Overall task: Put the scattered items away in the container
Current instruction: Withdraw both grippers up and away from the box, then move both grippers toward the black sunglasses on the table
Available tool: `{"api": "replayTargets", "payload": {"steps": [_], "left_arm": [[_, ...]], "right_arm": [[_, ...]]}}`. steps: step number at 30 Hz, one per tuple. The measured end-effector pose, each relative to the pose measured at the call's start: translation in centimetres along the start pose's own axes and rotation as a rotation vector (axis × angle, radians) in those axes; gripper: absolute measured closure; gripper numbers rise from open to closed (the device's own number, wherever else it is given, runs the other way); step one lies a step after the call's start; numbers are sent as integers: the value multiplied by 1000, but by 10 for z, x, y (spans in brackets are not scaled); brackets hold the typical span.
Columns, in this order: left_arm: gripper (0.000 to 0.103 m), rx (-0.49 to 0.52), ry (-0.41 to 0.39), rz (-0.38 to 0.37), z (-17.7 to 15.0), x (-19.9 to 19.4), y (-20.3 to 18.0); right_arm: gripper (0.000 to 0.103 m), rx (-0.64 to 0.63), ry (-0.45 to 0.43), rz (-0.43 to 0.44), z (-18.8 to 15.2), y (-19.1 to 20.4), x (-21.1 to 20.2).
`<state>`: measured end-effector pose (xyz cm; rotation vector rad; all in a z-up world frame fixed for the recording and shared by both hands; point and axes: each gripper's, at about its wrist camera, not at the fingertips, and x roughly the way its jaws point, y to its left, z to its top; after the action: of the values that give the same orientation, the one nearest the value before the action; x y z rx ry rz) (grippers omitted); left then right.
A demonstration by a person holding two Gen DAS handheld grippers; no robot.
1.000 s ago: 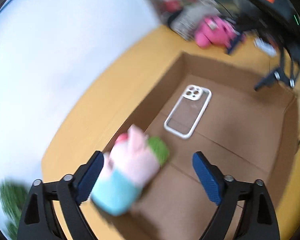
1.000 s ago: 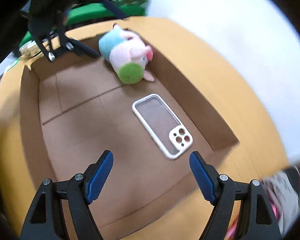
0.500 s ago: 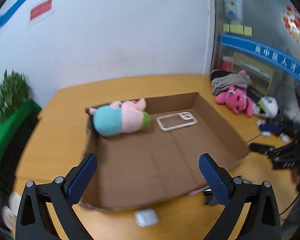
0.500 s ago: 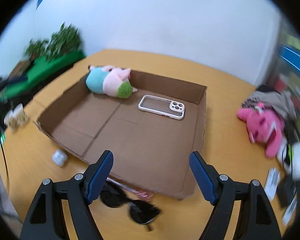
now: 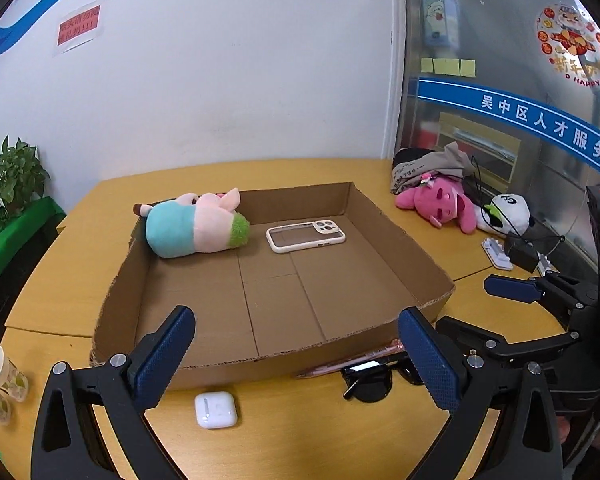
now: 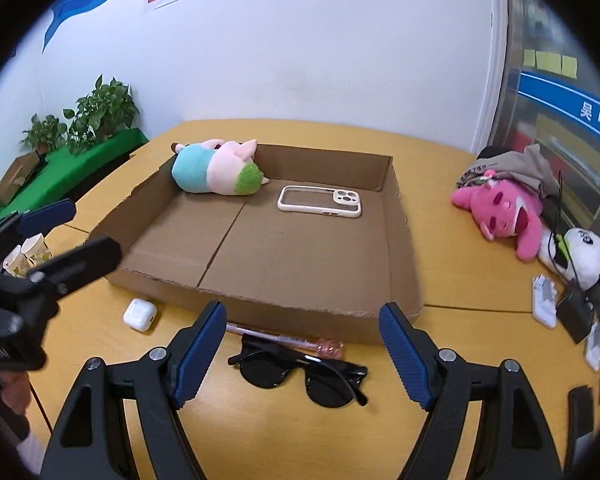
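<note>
A shallow cardboard box (image 5: pixel 428 270) (image 6: pixel 400 240) sits on the wooden table. Inside lie a pink, teal and green plush (image 5: pixel 194 226) (image 6: pixel 216 172) at the back left and a white phone case (image 5: pixel 306 236) (image 6: pixel 320 202). In front of the box lie a white earbud case (image 5: pixel 216 410) (image 6: pixel 140 314), black sunglasses (image 5: pixel 368 380) (image 6: pixel 300 374) and a pink pen (image 5: pixel 348 362) (image 6: pixel 284 338). My left gripper (image 5: pixel 296 360) is open and empty near the front edge. My right gripper (image 6: pixel 302 354) is open and empty above the sunglasses.
A pink plush (image 5: pixel 440 204) (image 6: pixel 504 212), a panda plush (image 5: pixel 504 212) (image 6: pixel 576 256) and folded clothes (image 5: pixel 432 166) lie at the table's right. Paper cups (image 5: pixel 0 384) (image 6: pixel 28 256) stand at the left. Potted plants (image 6: pixel 100 112) stand on a green shelf.
The plush was let go in the box. Both grippers pulled back from over the box to the table's near side, bringing the earbud case, sunglasses and pen into view.
</note>
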<state>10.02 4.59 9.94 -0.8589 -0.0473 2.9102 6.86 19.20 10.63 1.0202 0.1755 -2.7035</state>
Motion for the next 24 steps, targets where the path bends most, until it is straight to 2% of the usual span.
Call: {"api": "replayTargets", "payload": {"steps": [12, 16, 24], "left_arm": [[0, -83, 31, 9, -40, 9, 12], [0, -143, 44, -17, -48, 7, 25], [0, -148, 66, 26, -60, 5, 43]], "right_arm": [[24, 4, 21, -3, -28, -1, 17], [24, -20, 29, -21, -36, 5, 23], [24, -2, 30, 41, -45, -2, 29]]}}
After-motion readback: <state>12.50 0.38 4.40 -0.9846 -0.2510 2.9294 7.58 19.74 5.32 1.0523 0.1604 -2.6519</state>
